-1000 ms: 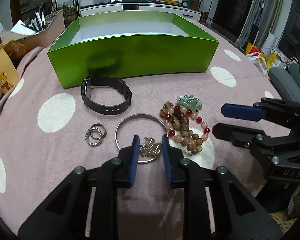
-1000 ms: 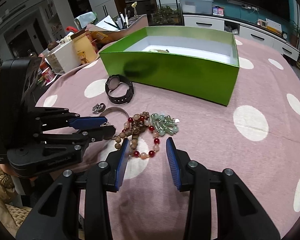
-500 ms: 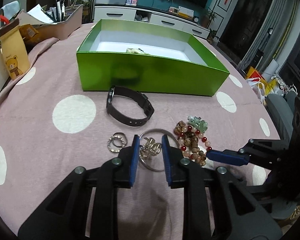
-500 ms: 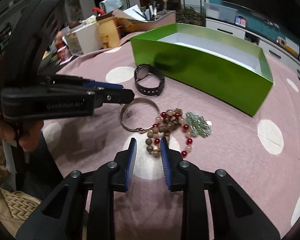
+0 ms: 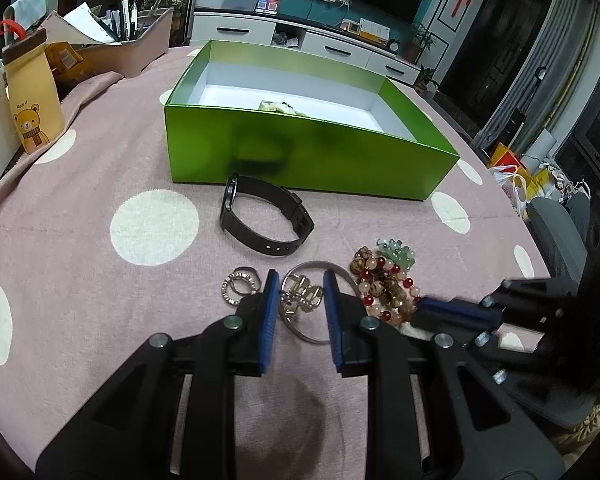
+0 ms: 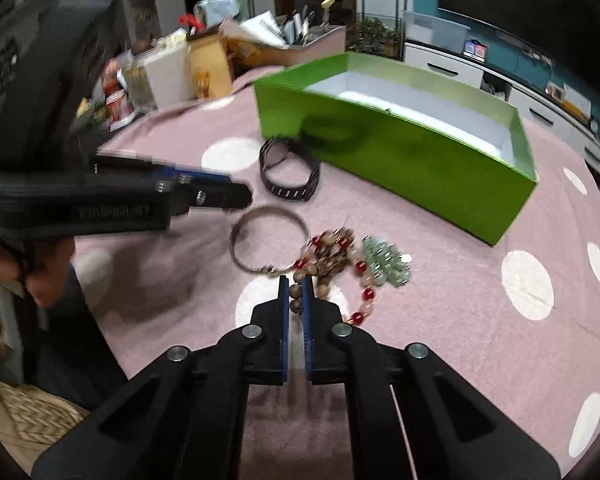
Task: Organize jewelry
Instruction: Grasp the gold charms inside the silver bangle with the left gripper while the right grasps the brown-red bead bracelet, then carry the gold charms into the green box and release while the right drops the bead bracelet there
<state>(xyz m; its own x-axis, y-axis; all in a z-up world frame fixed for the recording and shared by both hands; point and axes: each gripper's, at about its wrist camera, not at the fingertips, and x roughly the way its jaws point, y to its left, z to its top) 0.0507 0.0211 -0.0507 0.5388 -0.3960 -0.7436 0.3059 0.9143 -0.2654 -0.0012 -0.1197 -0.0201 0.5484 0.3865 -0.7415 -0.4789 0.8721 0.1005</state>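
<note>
Two grippers worked: left gripper (image 5: 299, 294) jaws clamped gold ornate ring cluster (image 5: 300, 299); right gripper (image 6: 296, 295) jaws clamped brown wooden bead bracelet (image 6: 327, 265).

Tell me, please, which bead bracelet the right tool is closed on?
The brown wooden-bead bracelet: the right tool pinches its beads, while the red-and-pink one and the green one lie free beside it.

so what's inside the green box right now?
Inside the green box: a white floor and one pale, greenish piece near the front wall. That wall hides its lower part and the floor strip behind it.
</note>
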